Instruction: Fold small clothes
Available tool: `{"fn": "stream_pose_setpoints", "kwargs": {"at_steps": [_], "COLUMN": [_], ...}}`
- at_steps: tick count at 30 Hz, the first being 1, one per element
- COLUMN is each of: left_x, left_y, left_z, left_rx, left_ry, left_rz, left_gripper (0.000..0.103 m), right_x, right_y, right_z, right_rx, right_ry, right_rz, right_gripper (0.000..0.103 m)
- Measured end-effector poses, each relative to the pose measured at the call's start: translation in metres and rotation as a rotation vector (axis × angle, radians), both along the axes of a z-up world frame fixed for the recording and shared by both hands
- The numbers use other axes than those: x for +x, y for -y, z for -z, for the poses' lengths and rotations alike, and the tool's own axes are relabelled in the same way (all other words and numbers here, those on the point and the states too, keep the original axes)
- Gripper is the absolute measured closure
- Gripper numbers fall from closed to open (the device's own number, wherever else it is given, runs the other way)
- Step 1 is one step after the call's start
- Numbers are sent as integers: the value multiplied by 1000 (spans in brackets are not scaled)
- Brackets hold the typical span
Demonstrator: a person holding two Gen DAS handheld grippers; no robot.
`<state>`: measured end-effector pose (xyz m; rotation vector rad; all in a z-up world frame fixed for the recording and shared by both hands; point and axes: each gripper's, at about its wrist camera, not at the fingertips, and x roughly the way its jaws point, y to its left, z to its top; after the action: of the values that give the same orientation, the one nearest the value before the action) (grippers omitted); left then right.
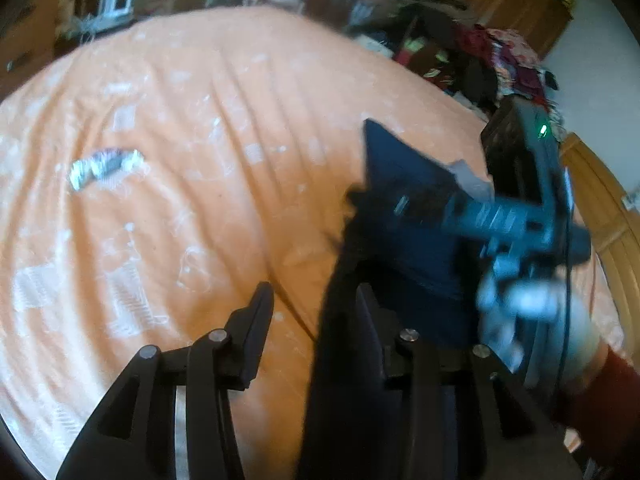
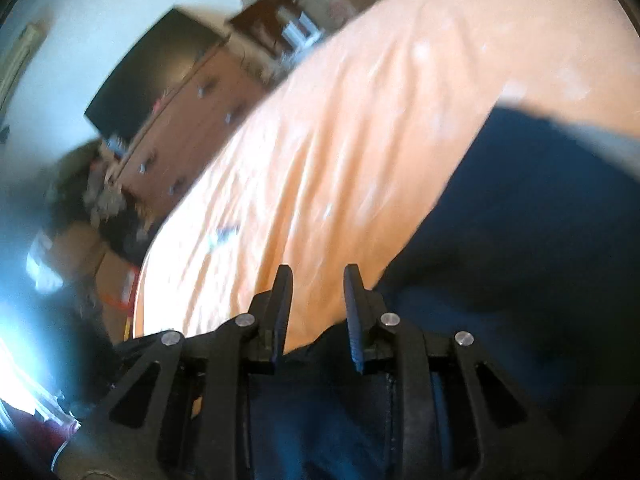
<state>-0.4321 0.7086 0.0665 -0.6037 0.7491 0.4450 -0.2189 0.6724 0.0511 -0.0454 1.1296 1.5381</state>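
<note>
- Your left claw [image 1: 316, 304] gapes; dark garment [image 1: 404, 184] hides its right finger.
- Your right claw [image 2: 318, 280] stands parted, empty, above the orange bed [image 2: 320, 140].
- Motion blur smears everything.

A bed covered by an orange sheet with a faded white print [image 1: 192, 128] fills most of both views, its fabric creased in long ridges. A small crumpled silvery scrap [image 1: 105, 166] lies on the sheet, well apart from the bed's edges. Beyond the far corner sits a heap of dark and red patterned clothes [image 1: 492, 60], with a brown wooden wardrobe [image 1: 516, 4] behind it. In the right wrist view a wooden chest of drawers with small metal handles [image 2: 192, 136] stands beside the bed, a flat black screen [image 2: 156, 76] on top against the pale wall.
</note>
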Motion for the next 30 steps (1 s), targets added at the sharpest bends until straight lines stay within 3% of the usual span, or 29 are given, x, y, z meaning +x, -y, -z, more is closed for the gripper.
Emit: {"fn": "stream_pose_setpoints", "kwargs": {"at_steps": [4,7,10,12,15,16,17,21,24,25,26,28,30], "left_x": [25,58,74,67,56,52,50,44,40,40,41,50,44], "left_y": [11,17,3,-9,-10,-12,-14,-17,-19,-20,-22,-26,-24], "left_z": [-16,-4,33,41,41,42,43,45,43,44,46,49,42], "left_rx": [27,1,-39,-106,-125,-136,-150,-182,-185,-186,-188,-198,-209], "left_ry": [50,33,-92,-59,-15,-5,2,23,24,25,27,34,32], "left_rz": [103,186,129,100,113,113,111,110,110,110,111,116,119], "left_gripper": [60,60,65,74,74,74,74,74,74,74,74,72,71], "right_x": [23,24,35,47,55,54,53,69,78,84,88,95,101], "right_y": [-8,-20,-17,4,64,85,113,213,295,323,352,398,435], "right_z": [20,40,38,25,-1,-2,1,32,50,54,57,63,61], "right_rx": [-114,-140,-131,-114,-19,-19,-53,-146,-179,-168,-148,-128,-167], "right_ry": [15,24,-14,4,14,41,74,22,-69,-98,-135,-199,-192], "right_rz": [40,28,72,179,256,265,287,390,517,559,599,666,770], "right_gripper": [76,79,86,85,70,61,58,60,61,65,77,81,82]}}
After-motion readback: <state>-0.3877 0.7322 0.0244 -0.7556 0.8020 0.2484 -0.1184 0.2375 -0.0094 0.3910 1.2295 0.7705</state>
